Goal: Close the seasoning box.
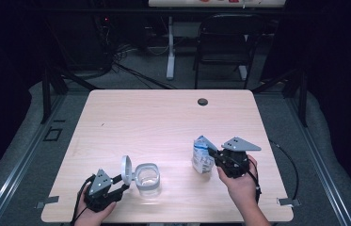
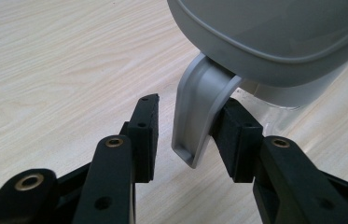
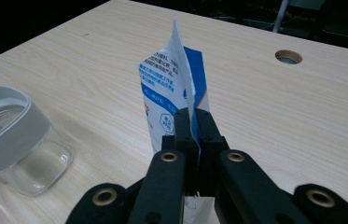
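Here, glossy pouch [image 3: 171,93], clear glass jar [image 3: 17,140]

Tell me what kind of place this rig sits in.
Probably a lab or data-collection workspace, not a home: a bare wooden table with a cable hole, black curtains around it, loose cables on the floor, and a folding chair behind.

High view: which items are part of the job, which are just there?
In the job:
- glass jar, lid open
- jar lid, its latch between the left gripper jaws
- blue-and-white pouch, pinched by the right gripper

Just there:
- folding chair behind the table
- cables on the floor
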Demonstrator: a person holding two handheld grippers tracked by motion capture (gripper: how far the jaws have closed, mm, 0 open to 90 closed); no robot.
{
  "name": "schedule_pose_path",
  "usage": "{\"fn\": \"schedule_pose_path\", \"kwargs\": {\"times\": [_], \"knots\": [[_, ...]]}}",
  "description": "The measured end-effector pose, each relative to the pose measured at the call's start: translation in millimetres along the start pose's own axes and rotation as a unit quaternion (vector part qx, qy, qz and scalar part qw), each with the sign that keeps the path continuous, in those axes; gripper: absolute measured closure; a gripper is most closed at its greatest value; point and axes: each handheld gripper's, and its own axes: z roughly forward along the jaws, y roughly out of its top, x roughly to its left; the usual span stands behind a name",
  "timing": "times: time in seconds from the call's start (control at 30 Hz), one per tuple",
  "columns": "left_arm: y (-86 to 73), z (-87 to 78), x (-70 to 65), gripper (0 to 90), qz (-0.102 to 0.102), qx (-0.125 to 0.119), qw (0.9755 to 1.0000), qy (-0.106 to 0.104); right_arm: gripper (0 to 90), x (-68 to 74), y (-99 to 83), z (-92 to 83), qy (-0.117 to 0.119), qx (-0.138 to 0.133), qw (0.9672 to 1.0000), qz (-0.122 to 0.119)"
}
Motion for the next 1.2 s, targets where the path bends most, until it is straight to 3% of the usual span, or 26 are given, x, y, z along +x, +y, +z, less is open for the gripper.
{"fn": "schedule_pose_path", "kwargs": {"times": [0.3,0.43,0.57,0.7,0.8,0.83,1.2], "knots": [[-0.4,-0.1,-0.2,61.8,-0.001,-0.002,1.0,0.0,90.0,7.8,-0.5,-2.7,-0.001,0.004,1.0,0.008],[-0.8,-0.7,-0.1,61.5,-0.002,-0.003,1.0,0.0,90.0,9.1,-7.7,-4.8,0.013,-0.009,0.9998,0.016],[-0.7,-1.8,-0.2,61.3,-0.002,-0.001,1.0,0.002,90.0,9.0,-9.6,-6.1,0.009,-0.011,0.9998,0.015],[-0.8,-1.4,-0.2,60.7,-0.003,-0.003,1.0,0.003,89.2,5.5,-11.8,-5.6,0.019,-0.021,0.9991,0.03],[-0.7,-1.4,-0.2,60.7,-0.002,-0.003,1.0,0.003,81.8,5.1,-13.4,-4.8,0.027,-0.027,0.9989,0.029],[-0.7,-1.9,-0.1,60.6,-0.002,-0.002,1.0,0.003,74.0,5.2,-14.7,-3.7,0.023,-0.027,0.9991,0.024],[-0.9,-2.6,0.2,60.2,-0.002,-0.002,1.0,0.002,47.7,1.6,-27.7,5.3,0.021,-0.043,0.9988,0.008]]}}
